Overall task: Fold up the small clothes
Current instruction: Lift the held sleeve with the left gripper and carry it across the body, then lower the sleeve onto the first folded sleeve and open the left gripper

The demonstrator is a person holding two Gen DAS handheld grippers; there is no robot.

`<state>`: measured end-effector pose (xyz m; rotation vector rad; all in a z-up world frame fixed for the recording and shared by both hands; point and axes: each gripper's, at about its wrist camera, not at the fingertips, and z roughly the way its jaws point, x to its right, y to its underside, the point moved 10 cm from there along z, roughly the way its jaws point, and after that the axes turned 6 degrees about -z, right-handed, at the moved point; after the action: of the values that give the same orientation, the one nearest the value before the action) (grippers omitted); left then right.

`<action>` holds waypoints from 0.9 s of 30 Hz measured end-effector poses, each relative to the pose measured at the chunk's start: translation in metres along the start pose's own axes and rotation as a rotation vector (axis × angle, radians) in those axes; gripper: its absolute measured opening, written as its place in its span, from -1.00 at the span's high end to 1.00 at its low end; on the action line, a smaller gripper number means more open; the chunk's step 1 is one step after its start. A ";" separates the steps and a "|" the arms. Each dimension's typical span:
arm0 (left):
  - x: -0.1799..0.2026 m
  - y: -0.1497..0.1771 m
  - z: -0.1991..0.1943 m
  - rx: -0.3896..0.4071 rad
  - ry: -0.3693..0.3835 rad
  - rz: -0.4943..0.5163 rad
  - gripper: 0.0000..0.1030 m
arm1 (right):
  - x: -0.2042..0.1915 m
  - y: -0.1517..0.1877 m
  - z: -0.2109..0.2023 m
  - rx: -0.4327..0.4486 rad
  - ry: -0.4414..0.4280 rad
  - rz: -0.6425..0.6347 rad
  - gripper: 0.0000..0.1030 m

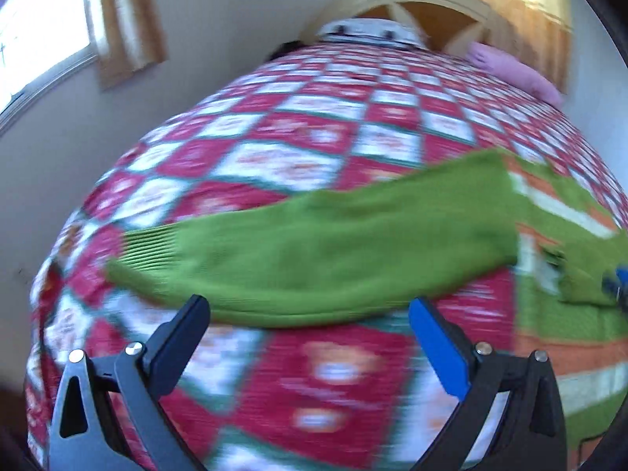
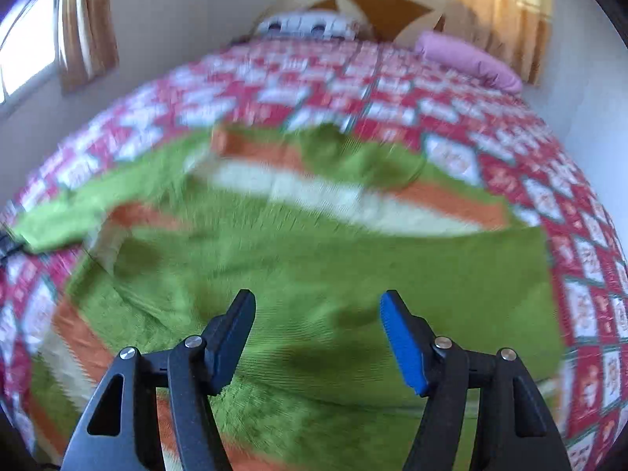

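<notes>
Red-and-white checked bedding (image 1: 314, 149) is seen spread over a bed that fills both views, with a curved wooden headboard (image 1: 416, 4) at the far end, a pink pillow (image 2: 467, 59) at the far right and a white pillow (image 2: 310, 23) against the headboard. Curtained windows are seen on the left wall (image 1: 43, 23) and behind the headboard to the right (image 2: 494, 4). A small green sweater (image 2: 314, 259) with orange and cream stripes is laid flat on the bedding, its body filling the near middle of the right wrist view. One green sleeve (image 1: 314, 259) is stretched out to the left across the bedding, with its ribbed cuff (image 1: 149, 243) at the far left end. The left tongs (image 1: 310, 314) are held spread wide, just short of the near edge of that sleeve, and nothing is gripped between them. The right tongs (image 2: 318, 306) are likewise spread wide over the body of the sweater, with nothing pinched; whether the cloth is touched cannot be told. Both views are blurred, so finer detail of the knit cannot be made out.
</notes>
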<state>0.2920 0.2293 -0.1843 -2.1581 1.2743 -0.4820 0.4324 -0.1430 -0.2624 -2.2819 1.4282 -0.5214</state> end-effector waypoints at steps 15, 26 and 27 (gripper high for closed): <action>-0.158 0.003 0.016 -0.006 -0.120 -0.278 -0.98 | -0.082 -0.020 0.019 0.080 0.030 -0.190 -0.30; -0.132 -0.002 0.049 -0.074 -0.001 -0.348 -0.16 | -0.074 -0.020 0.019 0.088 0.037 -0.145 -0.51; -0.133 -0.003 0.049 -0.059 -0.020 -0.336 -0.02 | -0.075 -0.020 0.018 0.092 0.050 -0.154 -0.51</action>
<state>0.2588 0.3620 -0.2218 -2.4330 0.9257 -0.5606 0.4256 -0.0648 -0.2751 -2.3306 1.2303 -0.6806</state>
